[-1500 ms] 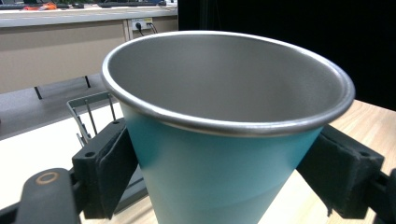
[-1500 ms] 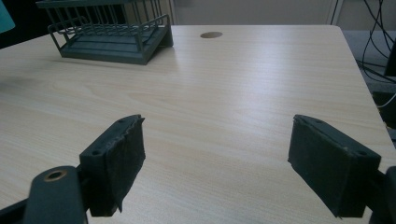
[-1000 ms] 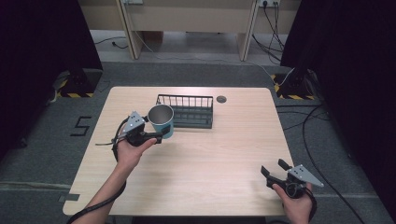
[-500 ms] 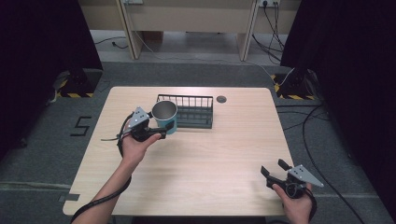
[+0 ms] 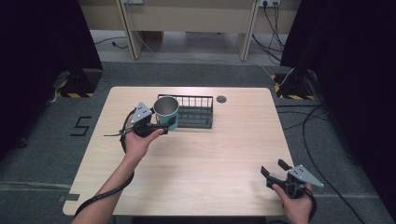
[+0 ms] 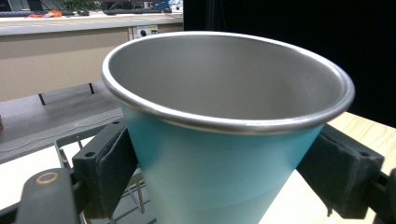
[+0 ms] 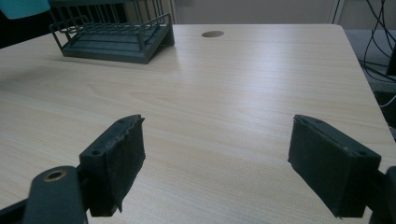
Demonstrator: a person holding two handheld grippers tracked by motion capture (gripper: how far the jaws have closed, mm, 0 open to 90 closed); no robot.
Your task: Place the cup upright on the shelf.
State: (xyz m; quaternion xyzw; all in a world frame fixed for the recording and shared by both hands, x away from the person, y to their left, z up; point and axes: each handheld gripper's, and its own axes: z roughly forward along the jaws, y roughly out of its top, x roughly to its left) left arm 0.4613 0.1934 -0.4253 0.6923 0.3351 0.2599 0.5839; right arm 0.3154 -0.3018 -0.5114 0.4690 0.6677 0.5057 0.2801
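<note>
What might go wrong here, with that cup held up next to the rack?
The left gripper pinches the cup by its smooth, tapered sides, so it might slip downward. The cup sits close to the rack, whose rim it may clip. The right gripper waits open, too far off to steady anything.

The metal cup (image 6: 224,140) is turquoise blue on the outside and plain silver-grey on the inside and rim, and the black padded jaws on both sides of it are matt black. The low wire rack (image 5: 194,112) is dark grey-green, and the wooden table (image 5: 224,154) is pale beige with a fine straight grain and one small dark round hole (image 5: 221,99). The floor around the table is dark grey, with yellow-and-black striped tape (image 5: 289,95) at two places.
</note>
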